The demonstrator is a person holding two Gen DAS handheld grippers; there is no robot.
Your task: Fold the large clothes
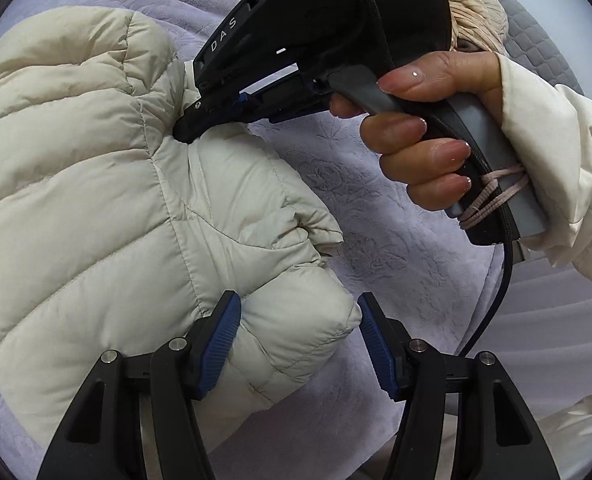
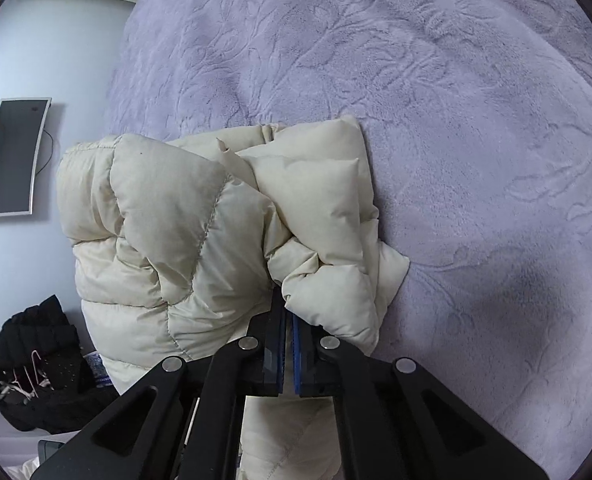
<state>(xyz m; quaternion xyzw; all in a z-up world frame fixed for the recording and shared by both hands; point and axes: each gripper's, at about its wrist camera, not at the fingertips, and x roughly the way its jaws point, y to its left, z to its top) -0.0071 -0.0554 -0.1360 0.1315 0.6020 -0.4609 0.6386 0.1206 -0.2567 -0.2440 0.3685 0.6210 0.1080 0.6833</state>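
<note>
A cream quilted down jacket (image 1: 76,200) lies bunched on a lavender plush bed cover (image 1: 396,220). My left gripper (image 1: 298,300) is open, its blue pads (image 1: 220,340) standing either side of a puffy jacket corner, and the grip is loose. The right gripper (image 1: 186,126), held by a hand (image 1: 416,140) in a cream sleeve, bites into a seam higher on the jacket. In the right wrist view the jacket (image 2: 168,232) is folded into a thick bundle. There the right gripper (image 2: 287,312) is shut on a fold at its near edge.
The bed cover (image 2: 416,100) spreads wide to the right and beyond the jacket. A black clothes heap (image 2: 36,360) lies off the bed at lower left, under a wall screen (image 2: 12,156). A pink knitted item (image 1: 476,12) and grey quilted padding (image 1: 536,40) sit behind the hand.
</note>
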